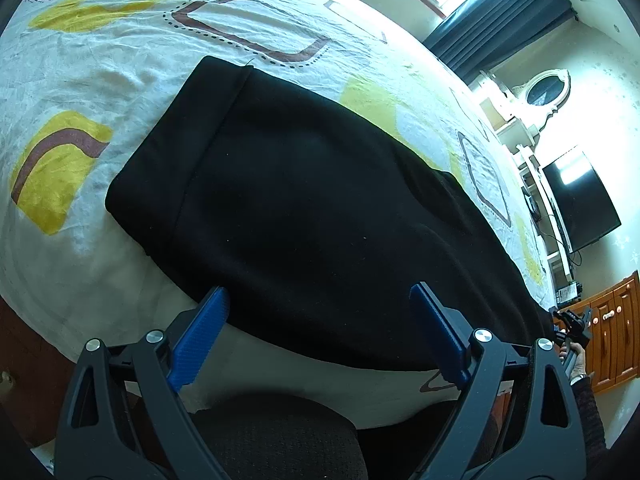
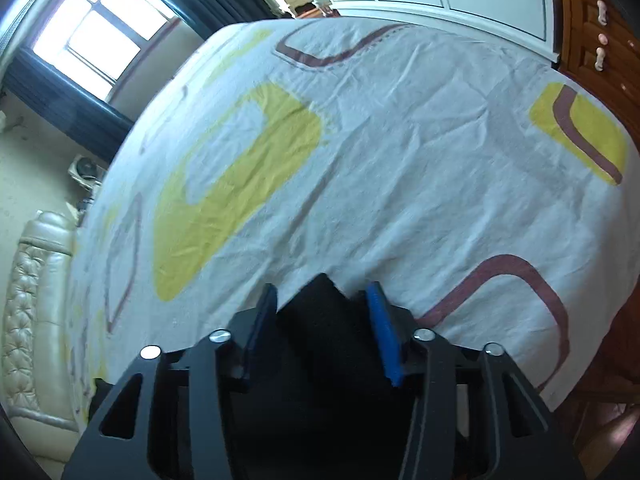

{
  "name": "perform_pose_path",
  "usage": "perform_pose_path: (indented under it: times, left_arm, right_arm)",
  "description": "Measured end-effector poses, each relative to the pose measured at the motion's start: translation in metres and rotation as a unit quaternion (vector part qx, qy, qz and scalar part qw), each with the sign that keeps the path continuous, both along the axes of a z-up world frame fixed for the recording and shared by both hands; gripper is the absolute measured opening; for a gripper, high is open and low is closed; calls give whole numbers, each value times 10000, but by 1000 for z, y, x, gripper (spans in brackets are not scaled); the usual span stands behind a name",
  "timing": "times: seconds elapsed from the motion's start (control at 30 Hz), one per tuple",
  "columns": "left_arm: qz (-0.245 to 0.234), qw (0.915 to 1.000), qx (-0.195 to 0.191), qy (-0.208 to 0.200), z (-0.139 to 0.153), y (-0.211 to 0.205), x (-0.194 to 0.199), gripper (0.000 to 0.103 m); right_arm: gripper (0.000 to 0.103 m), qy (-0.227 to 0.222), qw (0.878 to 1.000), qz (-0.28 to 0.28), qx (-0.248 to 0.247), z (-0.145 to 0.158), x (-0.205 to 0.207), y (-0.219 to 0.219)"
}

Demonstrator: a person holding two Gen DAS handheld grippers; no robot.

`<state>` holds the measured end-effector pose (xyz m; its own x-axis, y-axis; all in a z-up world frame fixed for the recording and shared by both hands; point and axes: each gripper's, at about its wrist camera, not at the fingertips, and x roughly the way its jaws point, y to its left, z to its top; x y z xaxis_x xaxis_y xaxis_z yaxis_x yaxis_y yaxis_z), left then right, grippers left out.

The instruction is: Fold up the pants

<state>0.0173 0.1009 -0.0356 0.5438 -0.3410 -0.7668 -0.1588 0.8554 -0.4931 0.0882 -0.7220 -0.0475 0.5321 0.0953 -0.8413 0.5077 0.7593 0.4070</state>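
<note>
The black pants [image 1: 304, 216] lie folded flat on the bed [image 1: 80, 80] just ahead of the wide-open, empty left tool [image 1: 320, 304], while the right tool [image 2: 322, 300], partly open, straddles a dark fabric corner without visibly pinching, so the next fold appears to need a firm pinch.

The pants [image 1: 304, 208] lie on the bed sheet [image 1: 100, 92], stretching from eleven o'clock toward four o'clock in the left wrist view, with the left gripper [image 1: 320, 300] over their six o'clock edge and the television [image 1: 580, 200] at three o'clock.
</note>
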Motion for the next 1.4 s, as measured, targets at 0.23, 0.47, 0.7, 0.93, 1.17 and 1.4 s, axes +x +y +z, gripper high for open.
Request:
perform_pose_path:
  times: [0.23,0.47,0.7,0.93,1.17,1.4]
  left_arm:
    - [38,10000,-56,50,-3,2,1,91]
    - [0,9999,-116,17,-4,4,-1,91]
    - [106,9997,-157,-184,6,4,-7,91]
    - [53,9988,-7,-496,25,4,-3,91]
    - [70,9986,-20,-517,31,12,11,91]
    - [44,9996,-88,-277,20,11,17,91]
  right_arm:
    - [17,-572,9825,-1660,626,-13,-56,-42]
    - [61,-1152,9676,-1702,1469,-18,-119,-44]
    - [64,-1025,9849,-826,1128,-7,-105,-39]
    - [73,-651,9892,-254,1292,-15,-68,-38]
    - [73,-260,9883,680,1342,-13,-55,-10]
    - [21,77,9922,428,1167,-9,-54,-3]
